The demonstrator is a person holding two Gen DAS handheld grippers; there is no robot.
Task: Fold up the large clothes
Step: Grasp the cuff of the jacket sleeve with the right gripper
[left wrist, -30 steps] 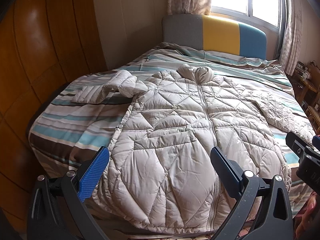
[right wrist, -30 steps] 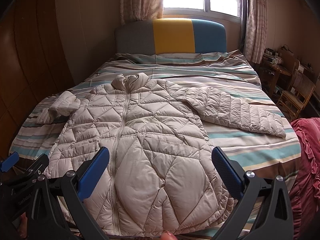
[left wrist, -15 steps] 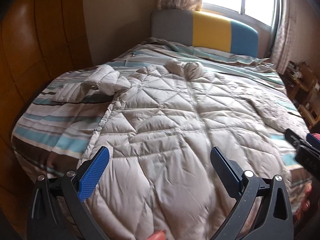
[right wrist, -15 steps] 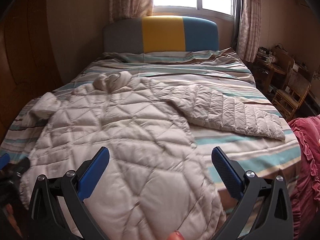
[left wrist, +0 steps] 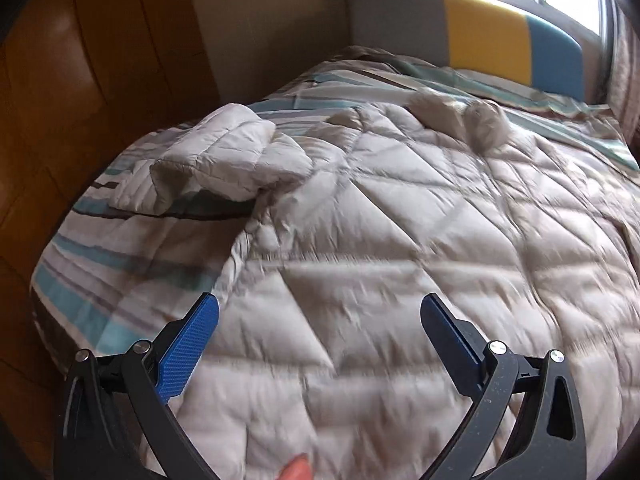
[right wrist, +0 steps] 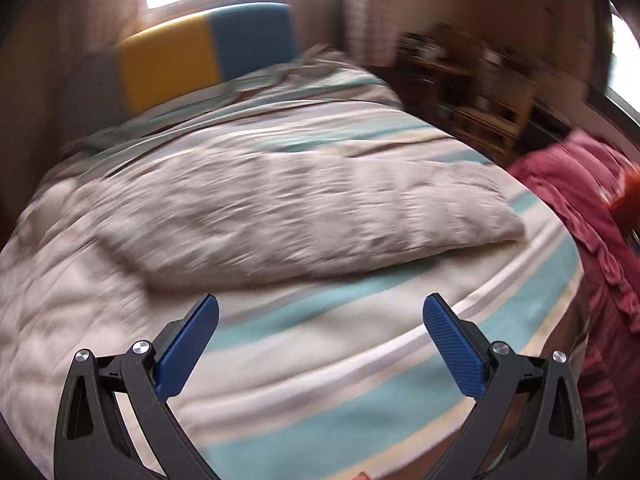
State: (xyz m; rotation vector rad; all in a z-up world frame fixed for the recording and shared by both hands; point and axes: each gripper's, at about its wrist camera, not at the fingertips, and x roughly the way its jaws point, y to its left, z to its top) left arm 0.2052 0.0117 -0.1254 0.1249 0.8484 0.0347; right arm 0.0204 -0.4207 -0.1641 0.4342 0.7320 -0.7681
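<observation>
While both grippers' jaws gape empty, the jacket (left wrist: pixel 400 240) lies across the bed (right wrist: pixel 320 360).

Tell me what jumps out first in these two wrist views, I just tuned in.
A big cream quilted jacket spread front-up fills the striped bed, one sleeve bunched toward the wooden wall, the other sleeve lying flat across the stripes. Behind it stands a grey, yellow and blue headboard under a bright window. Both claws, left and right, are wide open and hold nothing; the right view is badly blurred.
</observation>
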